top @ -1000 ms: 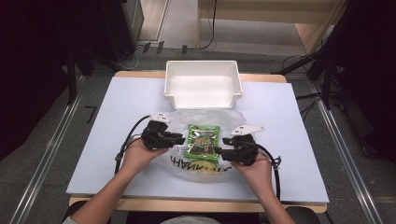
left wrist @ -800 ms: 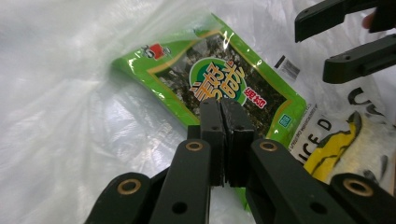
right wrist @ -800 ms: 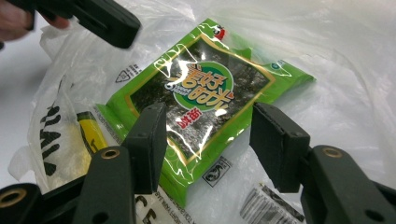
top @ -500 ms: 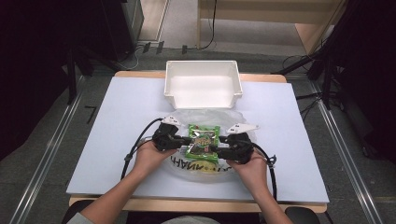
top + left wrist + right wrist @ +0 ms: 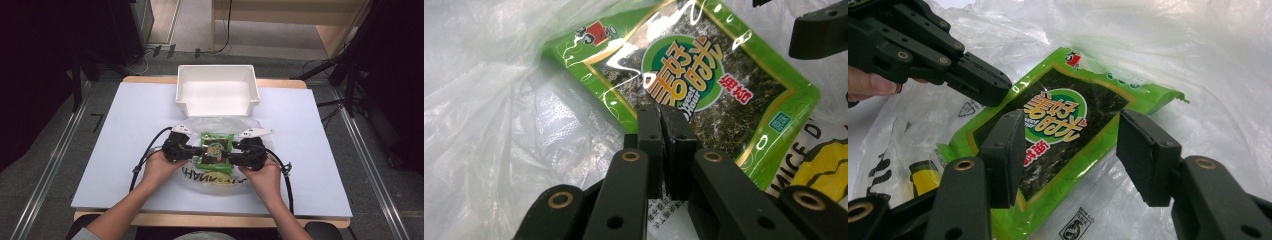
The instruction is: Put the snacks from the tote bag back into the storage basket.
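The white bin (image 5: 216, 92) sits at twelve o'clock, and the clear plastic bag (image 5: 220, 150) is spread at six. The green seaweed packet (image 5: 216, 152) lies on the bag. My right gripper (image 5: 1070, 150) is spread wide over it; I'd center it before squeezing. My left gripper (image 5: 663, 142) is pinched closed, seemingly empty, at the packet's nine o'clock edge.

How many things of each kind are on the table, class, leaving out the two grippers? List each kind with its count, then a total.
White bins: 1
Green snack packets: 1
Clear plastic bags: 1
Total: 3
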Available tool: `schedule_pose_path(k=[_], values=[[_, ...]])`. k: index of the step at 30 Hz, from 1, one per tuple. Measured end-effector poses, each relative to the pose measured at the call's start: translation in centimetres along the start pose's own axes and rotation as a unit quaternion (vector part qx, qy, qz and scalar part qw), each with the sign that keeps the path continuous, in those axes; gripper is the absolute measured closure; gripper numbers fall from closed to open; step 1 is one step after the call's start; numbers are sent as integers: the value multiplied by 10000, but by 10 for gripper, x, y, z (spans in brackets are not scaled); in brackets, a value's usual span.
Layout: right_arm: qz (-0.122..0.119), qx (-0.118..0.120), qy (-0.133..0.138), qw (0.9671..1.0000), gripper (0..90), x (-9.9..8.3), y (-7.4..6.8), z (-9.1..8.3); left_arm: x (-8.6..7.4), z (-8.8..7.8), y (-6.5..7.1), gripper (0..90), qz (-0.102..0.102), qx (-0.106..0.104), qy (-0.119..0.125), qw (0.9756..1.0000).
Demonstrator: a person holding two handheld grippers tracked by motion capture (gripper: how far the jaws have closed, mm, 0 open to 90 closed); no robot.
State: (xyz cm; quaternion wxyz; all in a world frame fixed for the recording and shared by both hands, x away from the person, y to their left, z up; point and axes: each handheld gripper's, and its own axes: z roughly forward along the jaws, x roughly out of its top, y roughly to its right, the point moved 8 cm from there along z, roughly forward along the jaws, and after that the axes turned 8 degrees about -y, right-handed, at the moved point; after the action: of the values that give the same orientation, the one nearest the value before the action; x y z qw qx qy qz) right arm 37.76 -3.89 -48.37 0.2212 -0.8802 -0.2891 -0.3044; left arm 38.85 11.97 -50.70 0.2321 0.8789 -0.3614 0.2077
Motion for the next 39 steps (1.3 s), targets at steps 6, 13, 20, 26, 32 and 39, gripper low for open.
schedule_pose_path(k=[6, 13, 20, 26, 32, 39], values=[[134, 63, 23, 9999, 432, 1, 0, 2, -3, 1, -3, 890, -101, -28, -56, 9999], [227, 184, -67, 9995, 405, 2, -2, 8, -3, 2, -3, 888, -126, -43, -48, 9999], [292, 263, -147, 9991, 391, 4, -5, 14, -3, 4, -2, 890, -104, -86, -50, 9999], [364, 286, -200, 9987, 389, 4, -4, 18, -3, 6, 0, 890, -150, -184, -37, 9997], [387, 345, -305, 9982, 401, 4, -5, 23, -2, 8, 3, 889, -110, -203, -20, 9997], [537, 535, -435, 9962, 460, 4, -4, 28, -2, 9, 2, 878, -187, -303, -7, 9994]])
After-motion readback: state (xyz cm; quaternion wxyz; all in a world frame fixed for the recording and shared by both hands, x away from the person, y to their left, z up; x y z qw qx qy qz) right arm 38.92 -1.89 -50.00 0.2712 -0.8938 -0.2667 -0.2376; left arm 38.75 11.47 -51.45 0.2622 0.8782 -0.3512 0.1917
